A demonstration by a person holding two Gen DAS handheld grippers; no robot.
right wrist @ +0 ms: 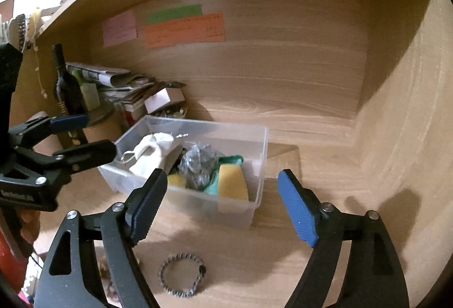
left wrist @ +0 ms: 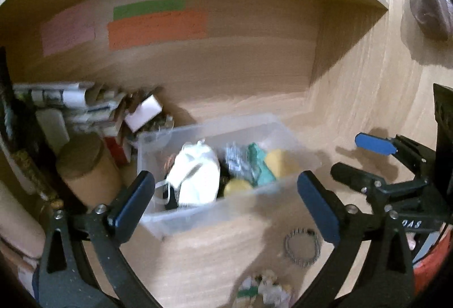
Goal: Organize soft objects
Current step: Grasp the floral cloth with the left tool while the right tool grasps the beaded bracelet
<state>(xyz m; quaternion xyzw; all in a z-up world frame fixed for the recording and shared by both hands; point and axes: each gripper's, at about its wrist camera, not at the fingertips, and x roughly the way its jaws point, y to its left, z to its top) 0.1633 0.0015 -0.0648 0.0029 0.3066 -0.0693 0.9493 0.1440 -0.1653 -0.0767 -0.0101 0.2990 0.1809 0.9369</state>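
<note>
A clear plastic bin (left wrist: 158, 219) (right wrist: 262, 144) stands on the wooden desk. It holds a white face mask (left wrist: 198, 178) (right wrist: 151, 155), yellow sponges (left wrist: 280, 162) (right wrist: 232, 182), a green cloth (left wrist: 259, 166) (right wrist: 212, 187) and a crinkled grey bag (right wrist: 198, 162). A braided bracelet (left wrist: 302, 248) (right wrist: 182, 274) lies on the desk in front of the bin. My left gripper (left wrist: 226, 203) is open and empty in front of the bin; it also shows in the right wrist view (right wrist: 93, 135). My right gripper (right wrist: 220, 209) is open and empty; it also shows in the left wrist view (left wrist: 356, 158).
A cardboard tube (left wrist: 87, 169), stacked papers and boxes (right wrist: 124, 84) and a dark bottle (right wrist: 63, 81) crowd the left back corner. Coloured notes (right wrist: 184, 29) stick on the back panel. A small crumpled item (left wrist: 263, 289) lies near the front edge.
</note>
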